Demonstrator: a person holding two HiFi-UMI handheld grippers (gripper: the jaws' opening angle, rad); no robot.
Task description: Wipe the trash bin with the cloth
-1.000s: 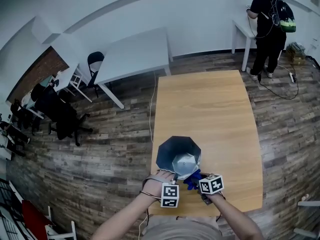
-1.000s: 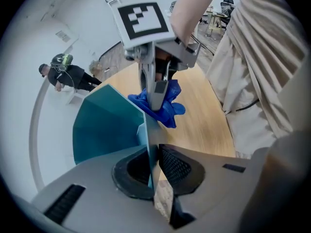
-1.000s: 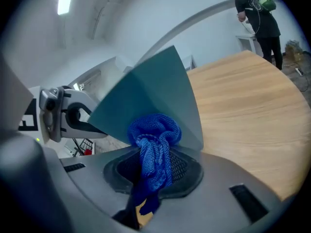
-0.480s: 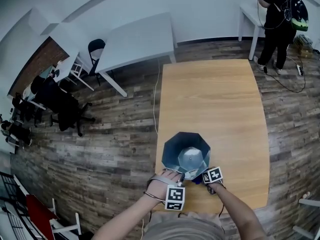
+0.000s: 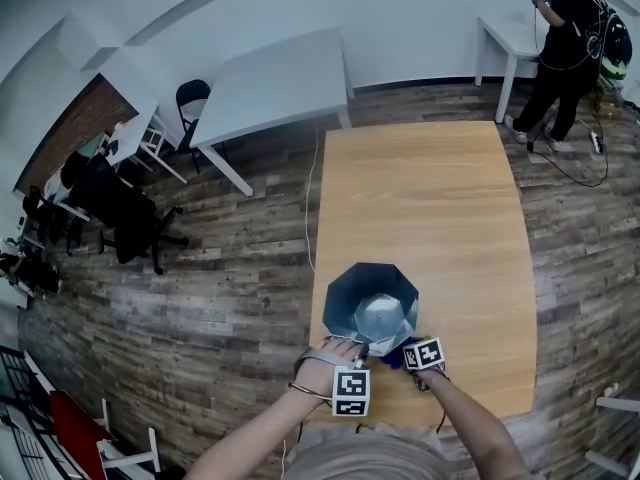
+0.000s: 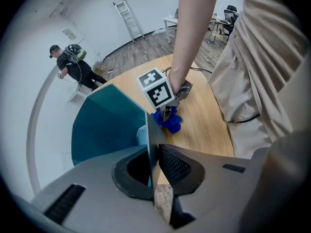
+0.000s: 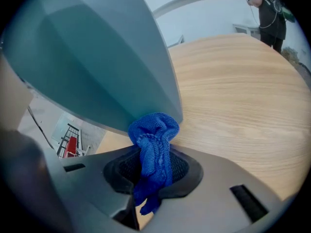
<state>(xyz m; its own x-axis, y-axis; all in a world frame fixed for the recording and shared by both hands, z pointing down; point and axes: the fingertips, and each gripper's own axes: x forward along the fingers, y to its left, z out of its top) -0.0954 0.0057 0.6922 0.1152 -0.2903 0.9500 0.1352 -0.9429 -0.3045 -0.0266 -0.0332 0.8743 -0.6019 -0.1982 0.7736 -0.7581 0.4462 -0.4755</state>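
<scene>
Blue cloth (image 7: 154,135) in rt hand-held gripper (image 7: 153,171) — touching bin (image 7: 97,57) wall.

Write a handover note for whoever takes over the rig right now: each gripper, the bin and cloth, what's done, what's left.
Left gripper: shut on the trash bin, clamping its thin wall at the near rim and steadying it.
Right gripper: shut on the blue cloth, which is bunched against the bin's outer wall low down, close to the table.
Bin: stands mouth up at the near end of the wooden table.
Done: bin gripped, cloth on the wall. How much has been wiped cannot be told.
Left: probably work the cloth over the remaining outer faces, then release both.
</scene>
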